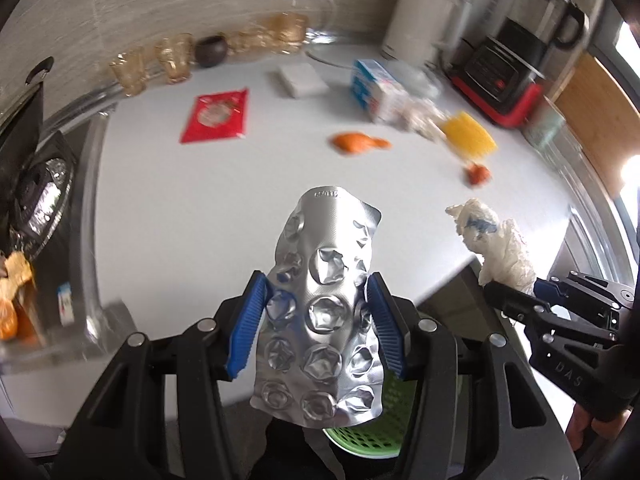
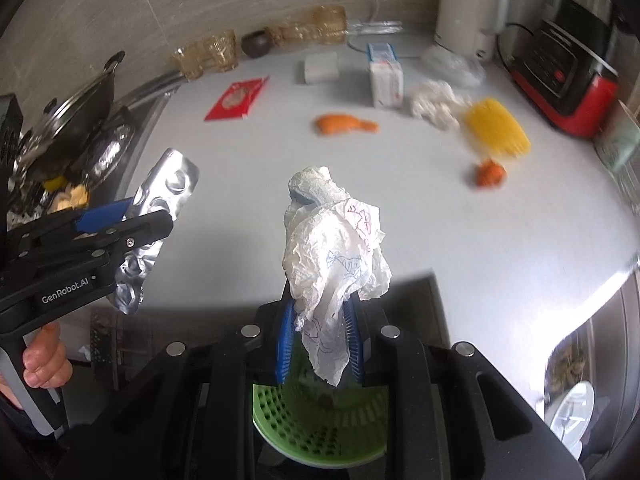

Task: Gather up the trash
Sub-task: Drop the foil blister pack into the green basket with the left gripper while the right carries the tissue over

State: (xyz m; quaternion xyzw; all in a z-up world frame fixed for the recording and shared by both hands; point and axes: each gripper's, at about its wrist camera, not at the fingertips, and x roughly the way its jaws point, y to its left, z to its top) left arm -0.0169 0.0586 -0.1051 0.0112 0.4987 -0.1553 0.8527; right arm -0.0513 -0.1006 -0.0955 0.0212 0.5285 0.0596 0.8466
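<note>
My left gripper [image 1: 318,300] is shut on an empty silver blister pack [image 1: 324,312], held upright over the counter's front edge; the pack also shows in the right wrist view [image 2: 160,208]. My right gripper [image 2: 320,328] is shut on a crumpled white tissue [image 2: 336,252], also visible in the left wrist view [image 1: 496,244]. A green perforated bin [image 2: 320,428] sits below both grippers, off the counter's edge; it also shows in the left wrist view [image 1: 372,428]. On the white counter lie a red wrapper [image 1: 216,116], orange peel [image 1: 356,142] and a smaller orange scrap [image 1: 478,174].
A yellow brush-like object [image 1: 470,136], a blue-white carton [image 1: 376,88], a white sponge [image 1: 302,78], amber glasses [image 1: 172,58], a white kettle [image 1: 420,20] and a red-black blender [image 1: 516,56] stand further back. A stove with a pan [image 2: 76,120] is at left.
</note>
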